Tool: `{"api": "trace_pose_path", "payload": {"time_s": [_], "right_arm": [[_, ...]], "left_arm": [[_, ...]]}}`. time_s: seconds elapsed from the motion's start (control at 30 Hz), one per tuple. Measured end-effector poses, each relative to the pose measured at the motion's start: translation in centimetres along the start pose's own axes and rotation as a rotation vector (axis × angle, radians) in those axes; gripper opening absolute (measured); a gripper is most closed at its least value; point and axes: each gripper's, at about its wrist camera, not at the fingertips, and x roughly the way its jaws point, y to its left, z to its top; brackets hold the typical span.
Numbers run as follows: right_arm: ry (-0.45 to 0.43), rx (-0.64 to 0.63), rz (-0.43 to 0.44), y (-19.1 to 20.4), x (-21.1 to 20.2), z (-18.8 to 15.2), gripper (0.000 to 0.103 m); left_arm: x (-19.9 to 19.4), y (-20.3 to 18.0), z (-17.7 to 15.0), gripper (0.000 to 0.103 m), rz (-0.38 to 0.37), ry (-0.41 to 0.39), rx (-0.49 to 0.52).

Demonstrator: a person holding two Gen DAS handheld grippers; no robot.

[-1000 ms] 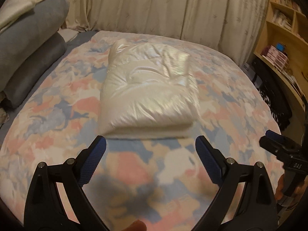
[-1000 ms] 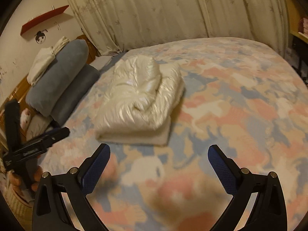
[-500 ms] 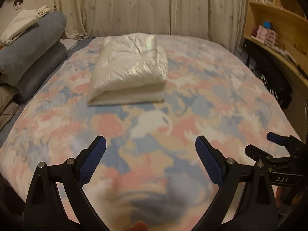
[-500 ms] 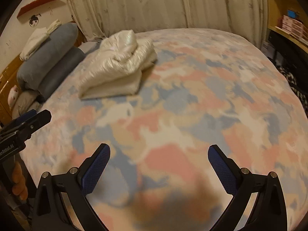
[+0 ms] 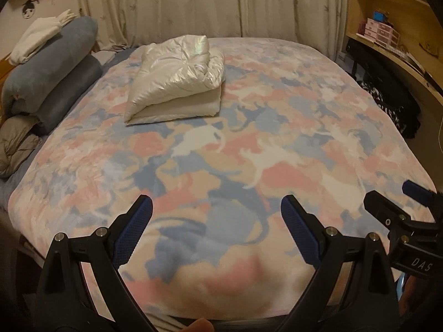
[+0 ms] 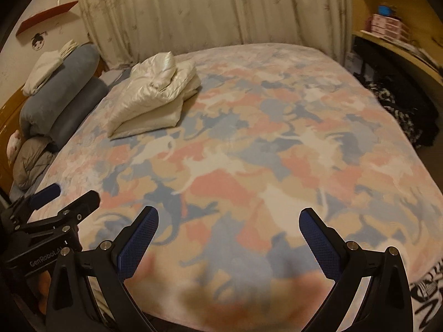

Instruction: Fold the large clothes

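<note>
A shiny white puffy jacket (image 5: 177, 80) lies folded in a thick stack on the far left part of the bed (image 5: 277, 127); it also shows in the right wrist view (image 6: 155, 96). My left gripper (image 5: 216, 210) is open and empty over the bed's near edge, far from the jacket. My right gripper (image 6: 228, 218) is open and empty, also over the near edge. Each gripper shows at the side of the other's view: the right one (image 5: 398, 207) and the left one (image 6: 63, 196).
Grey bolsters (image 5: 52, 77) with a white folded cloth (image 5: 38, 38) on top lie along the bed's left side. Curtains (image 5: 221, 2) hang behind the bed. A wooden shelf unit (image 5: 393, 36) and dark clothing (image 5: 393, 105) stand at the right.
Both grippers have pulled back from the folded jacket toward the near edge of the bed. The jacket stays where it lay. Both stay open.
</note>
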Motion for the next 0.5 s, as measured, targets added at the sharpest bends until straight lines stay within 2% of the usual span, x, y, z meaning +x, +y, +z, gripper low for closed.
{"api": "trace_pose_path", "payload": {"time_s": [0.27, 0.5], "right_arm": [[-0.049, 0.022, 0.007, 0.8, -4.4, -0.3, 0.102], [-0.076, 0.012, 0.011, 1.9, -6.0, 0.2, 0.102]], "left_arm": [[-3.9, -1.0, 0.5, 0.093, -0.014, -0.051, -0.011], [-5.7, -1.2, 1.1, 0.093, -0.011, -0.062, -0.021]]}}
